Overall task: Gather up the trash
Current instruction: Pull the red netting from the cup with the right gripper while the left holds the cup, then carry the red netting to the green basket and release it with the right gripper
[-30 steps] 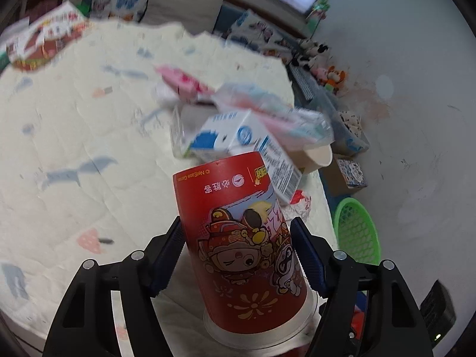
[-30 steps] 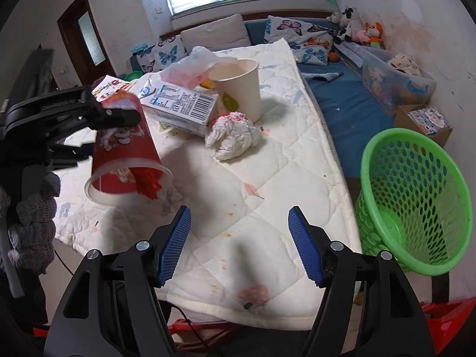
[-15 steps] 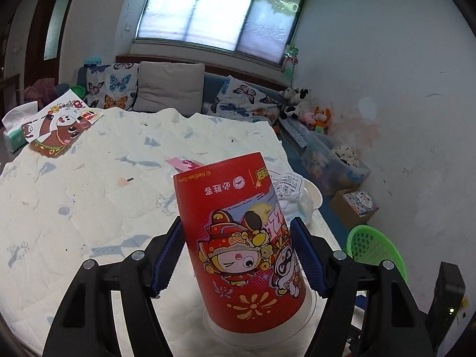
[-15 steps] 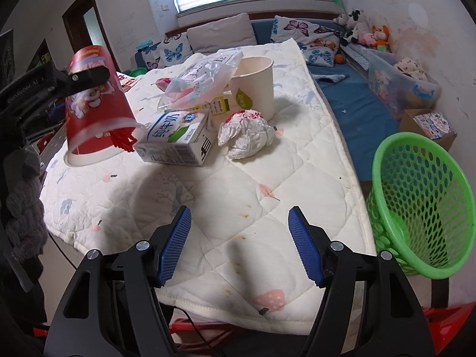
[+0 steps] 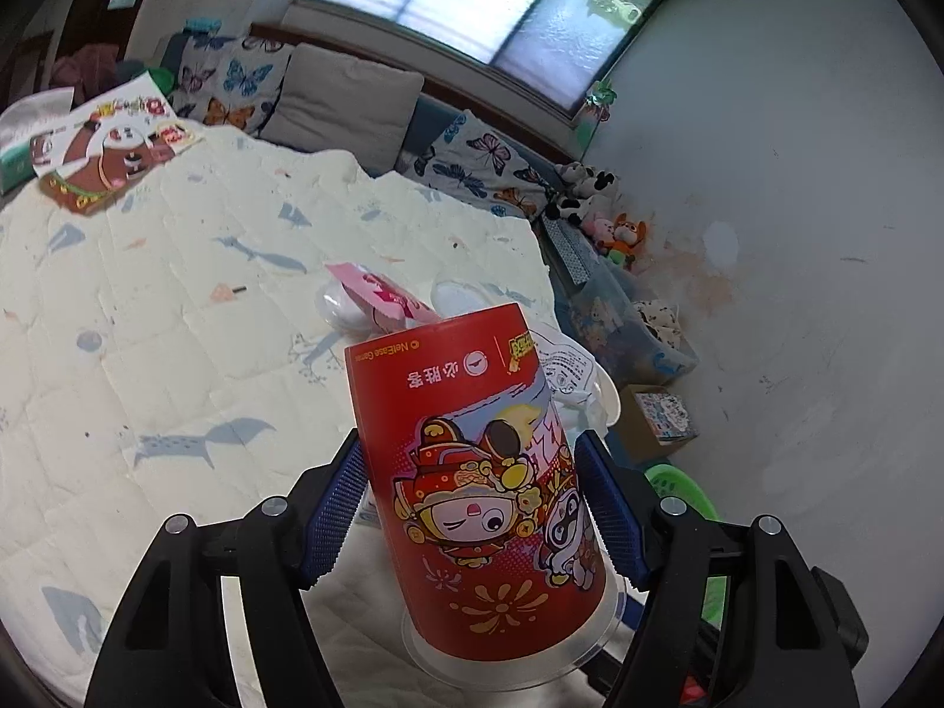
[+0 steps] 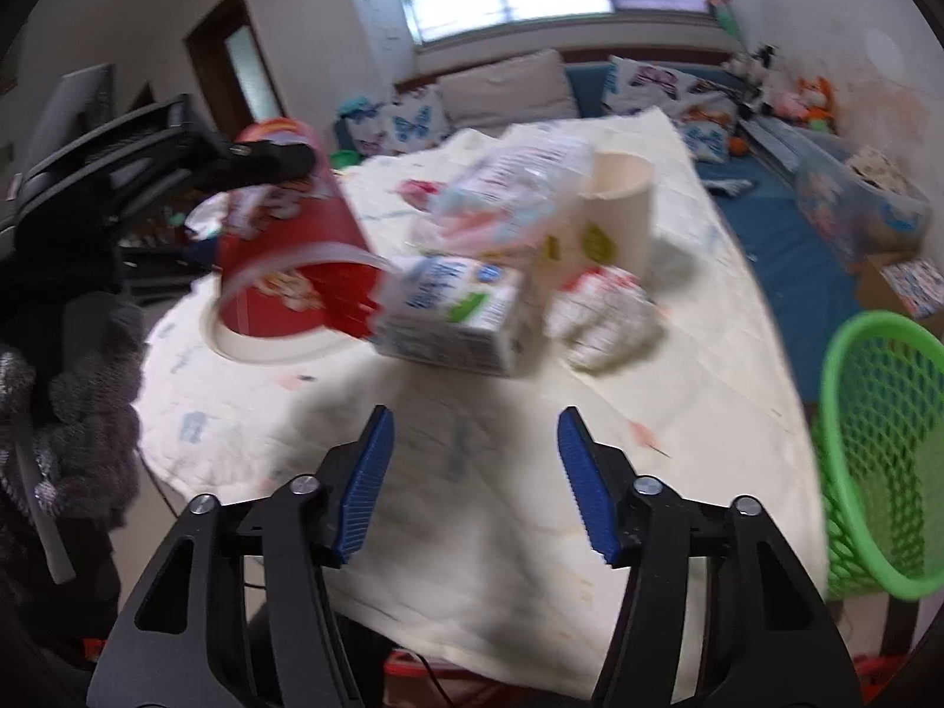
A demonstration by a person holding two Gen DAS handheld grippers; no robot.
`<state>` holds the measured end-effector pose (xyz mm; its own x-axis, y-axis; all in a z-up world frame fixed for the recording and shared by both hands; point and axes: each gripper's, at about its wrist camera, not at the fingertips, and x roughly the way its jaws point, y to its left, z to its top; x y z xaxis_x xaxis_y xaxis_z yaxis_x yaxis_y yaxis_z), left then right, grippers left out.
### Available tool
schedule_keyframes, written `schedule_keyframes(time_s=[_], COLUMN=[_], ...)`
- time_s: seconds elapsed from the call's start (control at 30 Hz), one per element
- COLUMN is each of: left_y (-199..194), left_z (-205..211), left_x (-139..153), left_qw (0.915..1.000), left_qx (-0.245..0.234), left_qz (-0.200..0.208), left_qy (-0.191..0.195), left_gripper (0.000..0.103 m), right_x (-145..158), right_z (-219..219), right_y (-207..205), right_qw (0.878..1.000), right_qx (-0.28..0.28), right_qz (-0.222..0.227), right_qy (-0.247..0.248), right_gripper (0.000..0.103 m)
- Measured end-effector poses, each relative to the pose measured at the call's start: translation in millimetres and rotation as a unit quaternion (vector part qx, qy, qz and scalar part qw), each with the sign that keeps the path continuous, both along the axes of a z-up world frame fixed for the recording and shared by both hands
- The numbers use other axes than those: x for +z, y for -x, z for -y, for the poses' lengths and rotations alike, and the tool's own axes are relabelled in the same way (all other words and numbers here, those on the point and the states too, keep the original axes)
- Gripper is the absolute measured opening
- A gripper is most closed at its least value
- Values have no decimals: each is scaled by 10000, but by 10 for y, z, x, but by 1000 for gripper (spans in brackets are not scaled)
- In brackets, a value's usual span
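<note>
A red paper cup (image 5: 472, 484) with cartoon figures hangs upside down above the quilted table, and my left gripper (image 5: 469, 507) is shut on its sides. From the right wrist view the same red cup (image 6: 289, 271) shows at the left, held off the table. My right gripper (image 6: 472, 478) hovers over the table's near part; its jaws are closing with nothing between them. Ahead of it lie a white milk carton (image 6: 448, 318), a crumpled white wrapper (image 6: 602, 318), a clear plastic bag (image 6: 507, 189) and a cream paper cup (image 6: 619, 206). The right wrist view is blurred.
A green mesh basket (image 6: 879, 442) stands on the floor right of the table; its rim (image 5: 678, 484) peeks past the left gripper. A pink packet (image 5: 383, 295) lies on the quilt (image 5: 177, 324). Cushions, soft toys and boxes line the far side and right wall.
The left gripper rose with the red cup and tilted up toward the window. The right gripper's jaws have narrowed and it shifted toward the carton, which looks nearer.
</note>
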<state>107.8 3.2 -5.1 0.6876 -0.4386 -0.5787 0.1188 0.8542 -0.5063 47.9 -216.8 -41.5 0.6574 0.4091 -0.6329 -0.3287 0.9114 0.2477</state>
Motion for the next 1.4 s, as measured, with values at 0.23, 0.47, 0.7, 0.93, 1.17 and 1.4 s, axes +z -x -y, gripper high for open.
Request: schedule_keyframes(time_s=[0.23,0.47,0.7,0.93,1.17,1.4], left_y=[-5,1,-15,-19,-36,-111], left_z=[-32,-20,-31,-105,-78,96], left_x=[-62,-94,-129,-61,110,216], left_qw=[9987,9966,9962,9982,9996,9992], left_qx=[-152,-289,-257,-36,252,144], left_qz=[-315,-497,-566,-392,65,240], left_qy=[363,594,618,451,-127,-283], left_gripper=[68,68,68,68,68,68], right_x=[109,163,179,134,149,183], right_z=[-190,-286,-267,-220,8,376], right_y=[-67,-69,-36,26,111,214], right_qw=[9975,9961,9964,9980,9990,9982], right_qx=[384,477,410,334,86,-381], right_qz=[165,246,358,350,403,455], right_qy=[-572,-701,-657,-396,-168,116], right_gripper=[45,33,8,6,6,6])
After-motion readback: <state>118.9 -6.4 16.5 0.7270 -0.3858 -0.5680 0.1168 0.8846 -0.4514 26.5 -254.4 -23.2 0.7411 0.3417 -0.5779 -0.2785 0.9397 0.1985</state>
